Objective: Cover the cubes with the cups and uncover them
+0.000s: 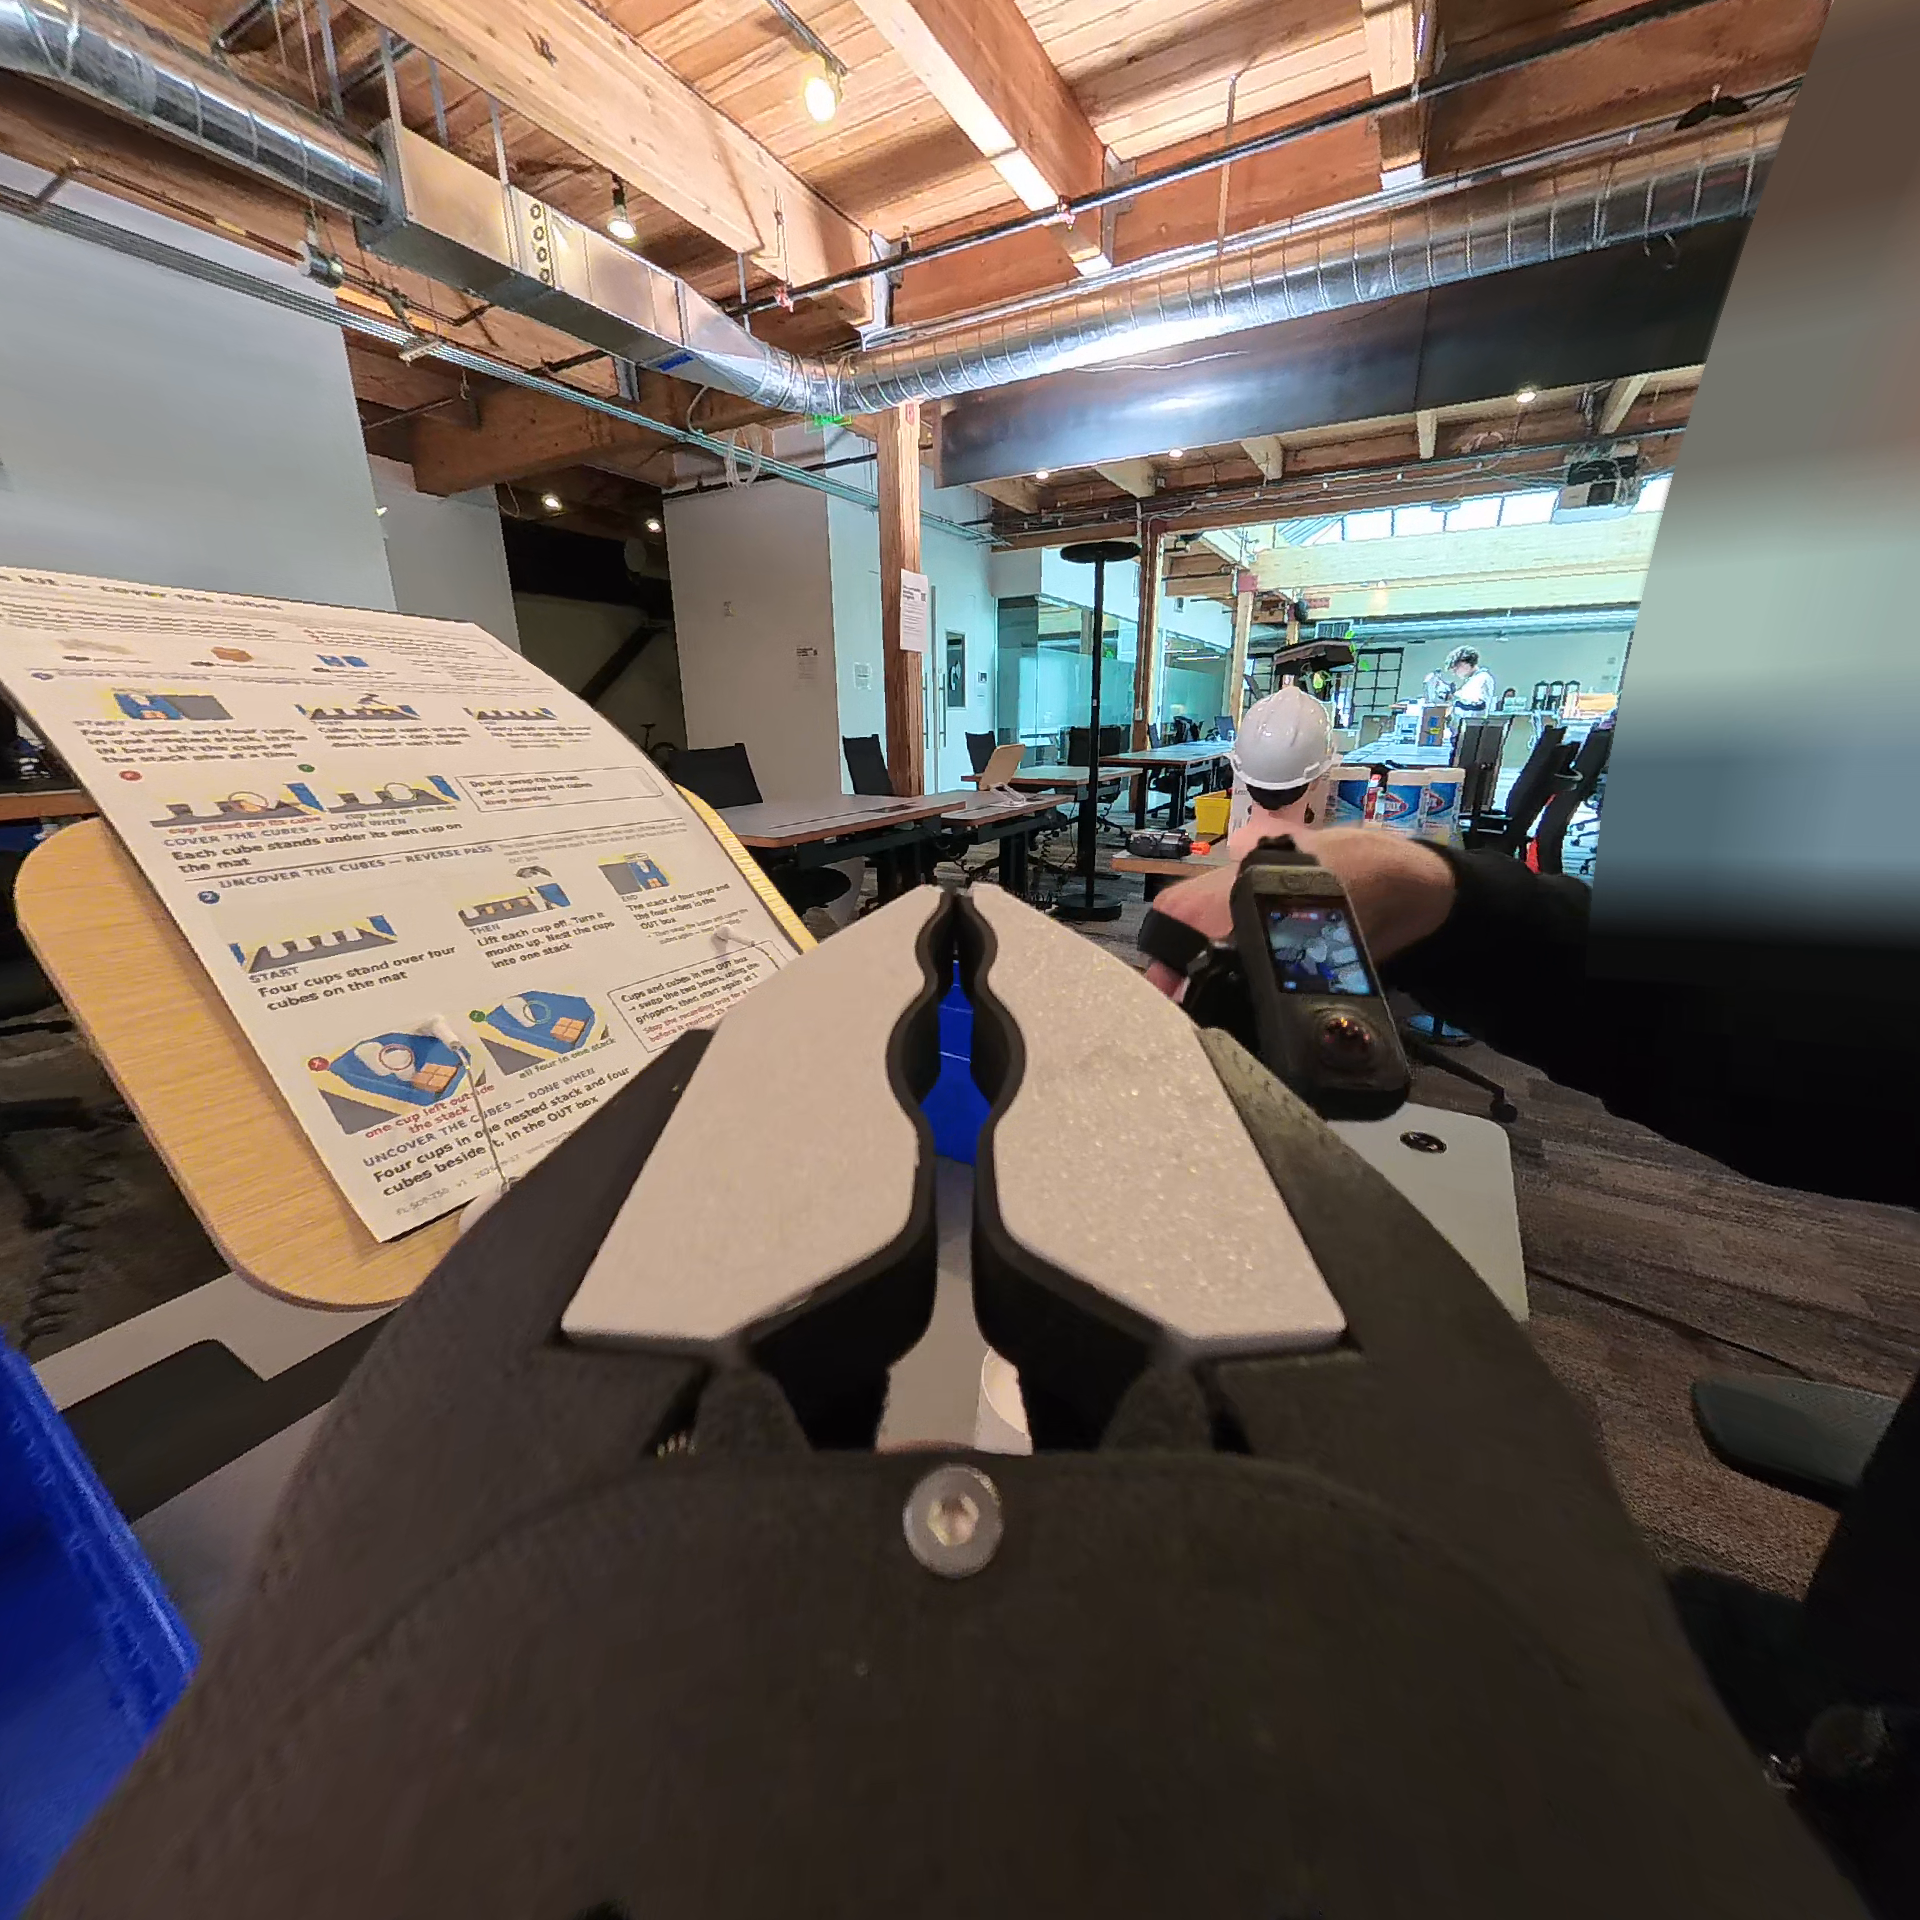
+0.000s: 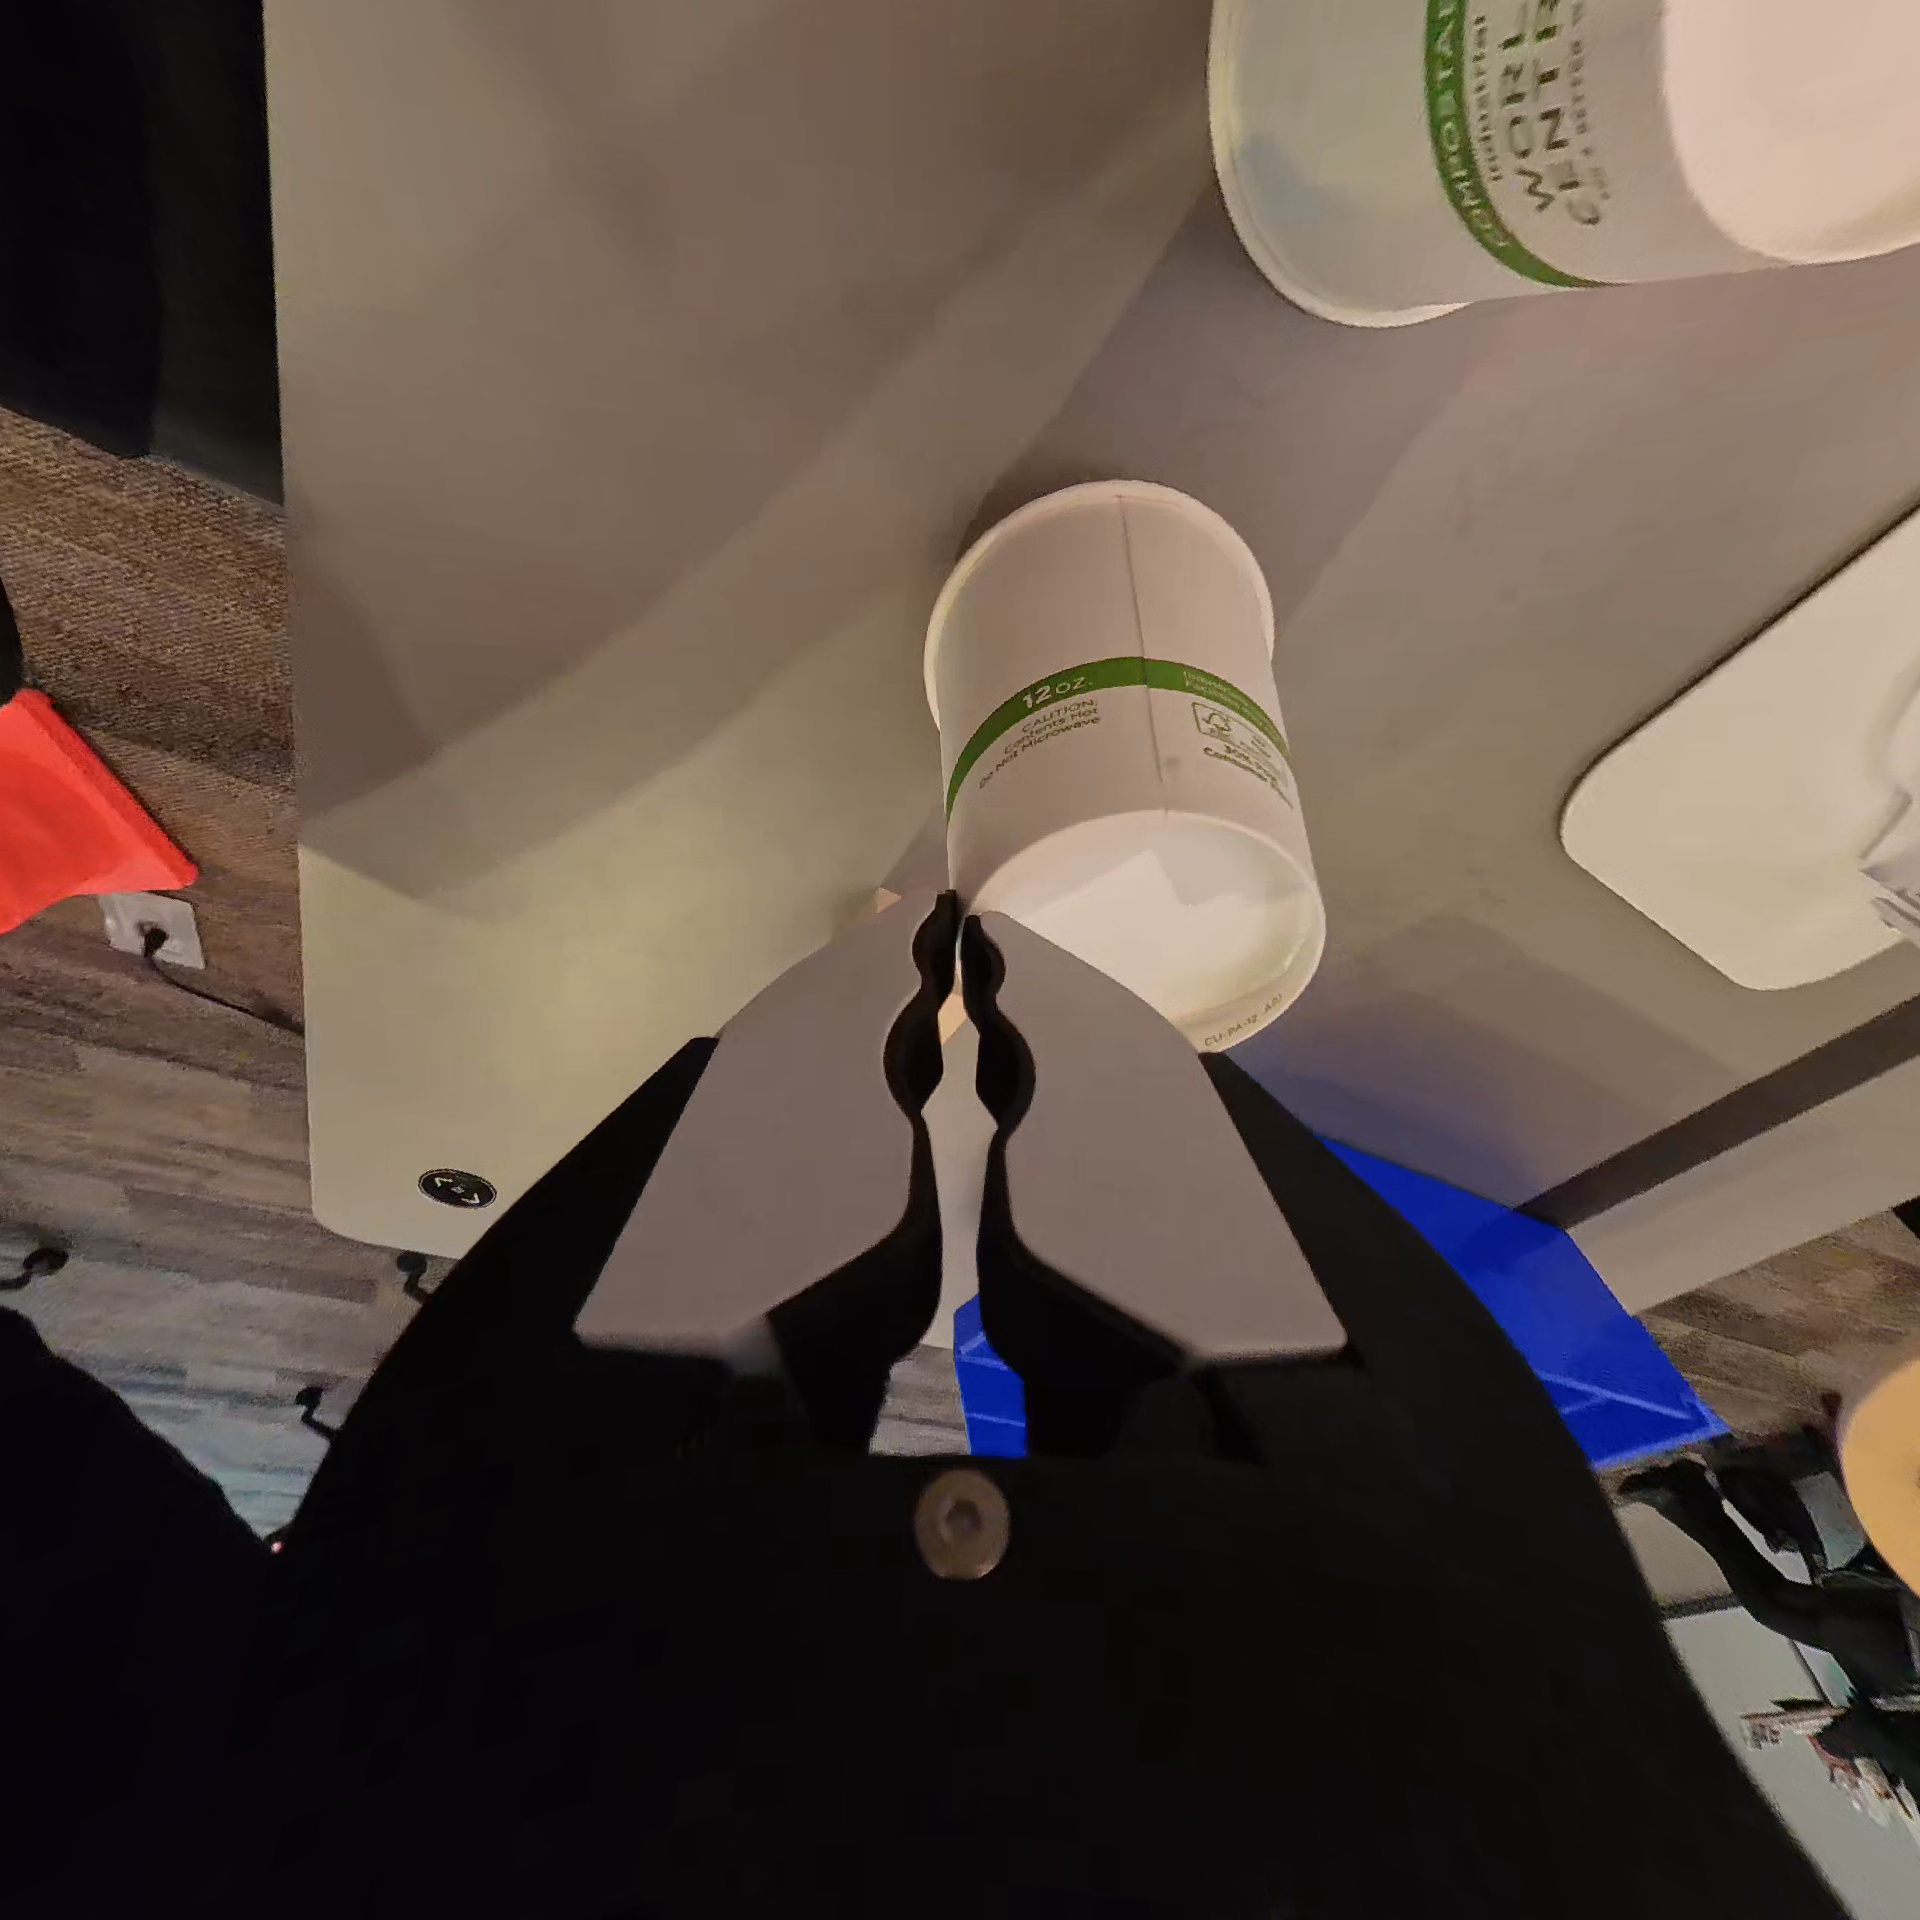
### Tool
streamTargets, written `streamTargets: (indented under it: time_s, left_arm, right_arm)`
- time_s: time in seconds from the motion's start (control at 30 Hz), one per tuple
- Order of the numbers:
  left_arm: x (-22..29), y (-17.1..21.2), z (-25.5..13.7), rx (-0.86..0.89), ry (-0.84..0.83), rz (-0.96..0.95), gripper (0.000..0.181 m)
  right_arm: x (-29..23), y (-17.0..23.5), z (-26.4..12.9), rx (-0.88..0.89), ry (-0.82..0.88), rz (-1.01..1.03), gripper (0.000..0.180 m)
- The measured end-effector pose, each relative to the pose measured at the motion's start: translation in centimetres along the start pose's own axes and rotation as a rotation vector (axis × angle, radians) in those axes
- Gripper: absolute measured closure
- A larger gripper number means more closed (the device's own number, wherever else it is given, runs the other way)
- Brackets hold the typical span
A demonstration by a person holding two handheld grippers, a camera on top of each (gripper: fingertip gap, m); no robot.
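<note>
The right wrist view is upside down. My right gripper (image 2: 954,914) is shut, its tips pinching the base edge of a white paper cup (image 2: 1112,717) with a green band, which is mouth-down over the grey table (image 2: 644,416). A tan sliver, seemingly a wooden cube (image 2: 886,900), shows just behind the fingers. A second mouth-down cup (image 2: 1455,156) is at the far corner, blurred. My left gripper (image 1: 956,904) is shut and empty, held above the table and pointing out into the room. The right gripper's camera body (image 1: 1314,987) and the hand holding it show to its right.
A blue bin (image 2: 1507,1299) lies under the right gripper, and a blue bin corner (image 1: 62,1610) shows at the left. An instruction sheet on a wooden stand (image 1: 187,1091) stands at the left. A white pad (image 2: 1725,831) lies on the table. The table edge (image 2: 343,1039) and carpet floor are close by.
</note>
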State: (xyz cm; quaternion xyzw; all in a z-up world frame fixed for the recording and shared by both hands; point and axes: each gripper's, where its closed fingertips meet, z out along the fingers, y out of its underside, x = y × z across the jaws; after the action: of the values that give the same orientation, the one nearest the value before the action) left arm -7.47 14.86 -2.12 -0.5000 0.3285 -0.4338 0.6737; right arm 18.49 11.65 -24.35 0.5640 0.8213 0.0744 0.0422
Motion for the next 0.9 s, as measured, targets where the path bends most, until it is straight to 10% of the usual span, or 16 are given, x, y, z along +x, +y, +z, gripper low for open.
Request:
streamTargets:
  time_s: [0.9]
  left_arm:
    - [-0.27, 0.30, -0.04, -0.014, 0.008, -0.010, 0.181]
  right_arm:
    - [0.42, -0.44, 0.68, -0.092, -0.086, 0.006, 0.178]
